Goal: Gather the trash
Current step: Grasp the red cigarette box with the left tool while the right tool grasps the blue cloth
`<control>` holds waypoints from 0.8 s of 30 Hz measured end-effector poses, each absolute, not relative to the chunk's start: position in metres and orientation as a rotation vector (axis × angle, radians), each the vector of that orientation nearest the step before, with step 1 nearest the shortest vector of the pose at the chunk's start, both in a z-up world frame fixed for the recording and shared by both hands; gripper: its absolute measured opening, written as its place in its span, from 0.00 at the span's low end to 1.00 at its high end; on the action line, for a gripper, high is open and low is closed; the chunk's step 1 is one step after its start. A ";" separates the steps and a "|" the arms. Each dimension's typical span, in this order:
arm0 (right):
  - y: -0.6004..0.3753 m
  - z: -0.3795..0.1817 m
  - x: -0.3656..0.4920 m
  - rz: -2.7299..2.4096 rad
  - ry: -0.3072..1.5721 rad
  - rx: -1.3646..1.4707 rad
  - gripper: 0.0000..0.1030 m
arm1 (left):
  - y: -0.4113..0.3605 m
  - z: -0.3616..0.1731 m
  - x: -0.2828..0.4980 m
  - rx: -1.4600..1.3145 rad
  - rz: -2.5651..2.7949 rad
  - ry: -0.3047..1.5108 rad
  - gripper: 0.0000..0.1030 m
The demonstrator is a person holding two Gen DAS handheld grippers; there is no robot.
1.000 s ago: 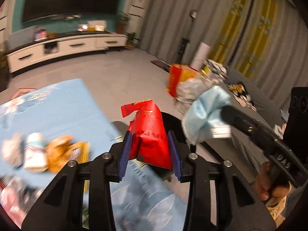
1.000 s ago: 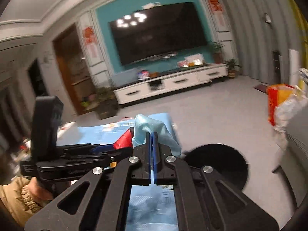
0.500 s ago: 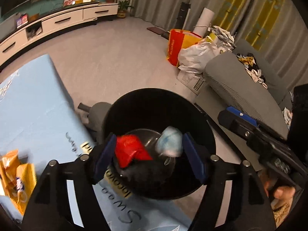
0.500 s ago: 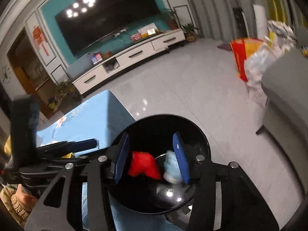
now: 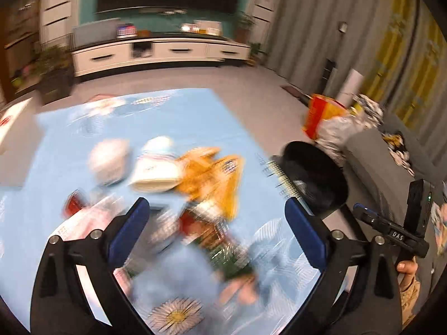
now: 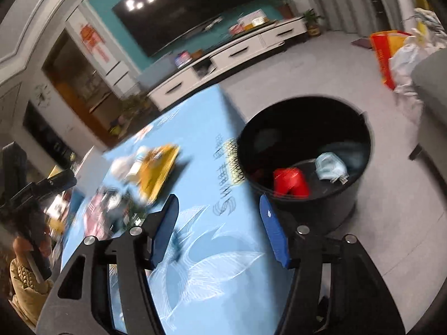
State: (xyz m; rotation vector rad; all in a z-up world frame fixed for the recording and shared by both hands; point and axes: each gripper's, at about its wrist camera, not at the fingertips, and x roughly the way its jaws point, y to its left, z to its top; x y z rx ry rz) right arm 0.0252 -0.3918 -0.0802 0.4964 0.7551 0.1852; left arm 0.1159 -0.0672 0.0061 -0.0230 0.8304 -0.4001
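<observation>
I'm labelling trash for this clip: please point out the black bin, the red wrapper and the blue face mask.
black bin point(image 6: 360, 128): right wrist view, inner wall near its rim.
red wrapper point(image 6: 290, 181): right wrist view, its middle.
blue face mask point(image 6: 329, 165): right wrist view, its crumpled middle.

The near part of the blue table lies bare, open to a gripper from the front. Farther in, a blurred litter pile crowds the middle of the cloth. The black bin stands just beside the table's right edge, its mouth open from above, with a red wrapper and a mask at the bottom. Beyond it the floor is free up to the grey sofa and bags.
</observation>
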 end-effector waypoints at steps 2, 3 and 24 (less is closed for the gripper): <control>-0.368 -0.084 0.026 0.223 0.793 0.490 0.58 | -0.037 0.004 0.098 -0.027 -0.336 0.818 0.94; -0.357 -0.085 0.027 0.235 0.811 0.489 0.58 | -0.020 0.003 0.089 -0.026 -0.293 0.815 0.94; -0.270 -0.112 0.067 0.248 0.977 0.447 0.58 | 0.148 -0.093 0.071 -0.001 -0.099 0.901 0.94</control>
